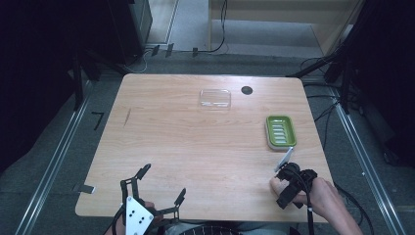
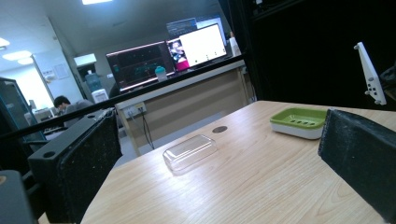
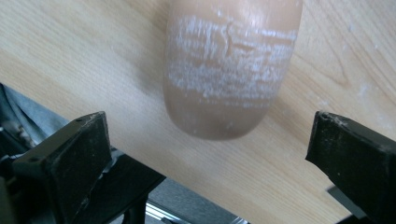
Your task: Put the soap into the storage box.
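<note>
A tan soap bar (image 3: 229, 70) with white scuff marks lies on the wooden table (image 1: 195, 142) near its front right corner. My right gripper (image 3: 208, 125) is open, with one jaw on each side of the bar's near end and neither touching it. From above, the right gripper (image 1: 283, 188) points down at the soap bar (image 1: 274, 185), with a hand behind it. A green soap dish (image 1: 280, 131) on a white base sits just beyond it. My left gripper (image 1: 162, 182) hovers open at the front left with nothing between its jaws.
A clear plastic lid (image 1: 215, 98) lies at the table's far middle, beside a dark round cable hole (image 1: 247, 90). The left gripper view looks across to the lid (image 2: 190, 151) and the dish (image 2: 299, 121). Desks with monitors (image 2: 140, 63) stand beyond the table.
</note>
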The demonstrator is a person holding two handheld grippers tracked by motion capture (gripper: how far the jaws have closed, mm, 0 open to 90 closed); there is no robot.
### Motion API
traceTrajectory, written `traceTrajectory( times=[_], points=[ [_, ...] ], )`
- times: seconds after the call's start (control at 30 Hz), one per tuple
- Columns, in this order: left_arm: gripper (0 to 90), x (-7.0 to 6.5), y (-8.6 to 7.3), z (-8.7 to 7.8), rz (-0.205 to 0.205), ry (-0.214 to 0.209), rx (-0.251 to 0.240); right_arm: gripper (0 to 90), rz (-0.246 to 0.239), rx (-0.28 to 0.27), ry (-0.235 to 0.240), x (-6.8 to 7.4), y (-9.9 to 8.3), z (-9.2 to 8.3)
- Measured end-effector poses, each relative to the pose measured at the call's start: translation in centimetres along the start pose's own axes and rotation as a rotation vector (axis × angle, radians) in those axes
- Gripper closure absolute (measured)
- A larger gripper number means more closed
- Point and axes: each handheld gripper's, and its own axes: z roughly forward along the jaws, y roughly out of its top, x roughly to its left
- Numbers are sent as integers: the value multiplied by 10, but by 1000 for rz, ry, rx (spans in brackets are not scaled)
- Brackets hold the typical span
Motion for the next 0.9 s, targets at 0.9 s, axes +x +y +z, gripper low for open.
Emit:
traceTrajectory(
  times=[0.9],
  points=[
    [0,0,0,0,-2,0,-2,0,77,-23,2,-10,24,16]
  ],
)
